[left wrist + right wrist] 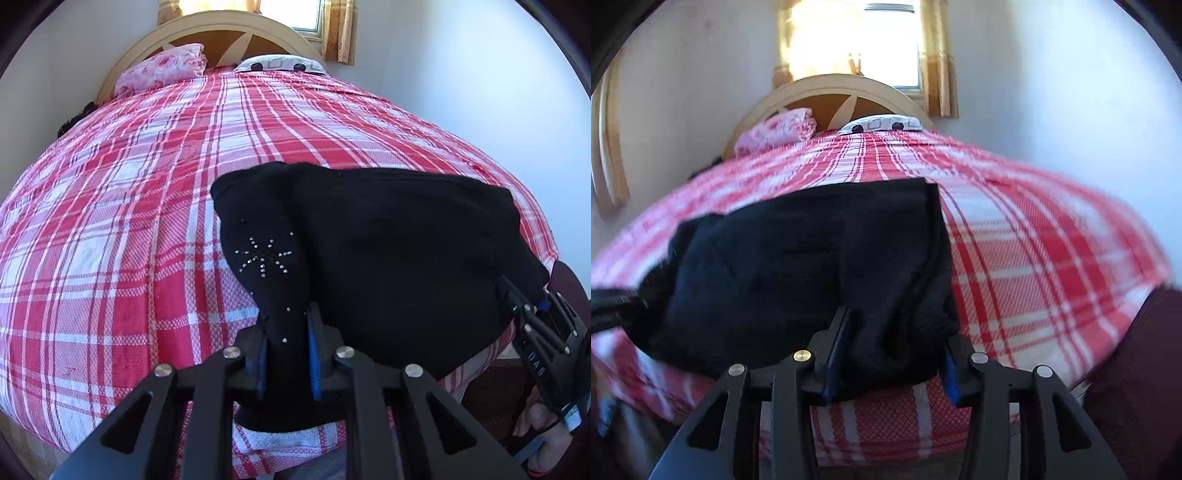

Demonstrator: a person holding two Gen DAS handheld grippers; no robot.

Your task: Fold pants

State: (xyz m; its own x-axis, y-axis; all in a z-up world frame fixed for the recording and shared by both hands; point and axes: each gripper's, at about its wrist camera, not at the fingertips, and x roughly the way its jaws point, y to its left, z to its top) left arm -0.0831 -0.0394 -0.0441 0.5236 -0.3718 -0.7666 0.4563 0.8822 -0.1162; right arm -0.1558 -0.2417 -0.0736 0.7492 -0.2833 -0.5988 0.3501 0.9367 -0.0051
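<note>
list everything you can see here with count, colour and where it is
pants: one, black, near end of the bed, a bead star on the left part, held at both near corners
bedspread: one, red and white plaid, covering the bed
pink pillow: one, pink floral, at the headboard, left
white pillow: one, white with dark marks, at the headboard, right
headboard: one, beige and brown, arched, against the far wall
window: one, bright, above the headboard
curtains: yellowish, beside the window
left gripper: black, blue-padded fingers shut on the pants
right gripper: black, blue-padded fingers shut on the pants
hand: one, on the right gripper's handle
</note>
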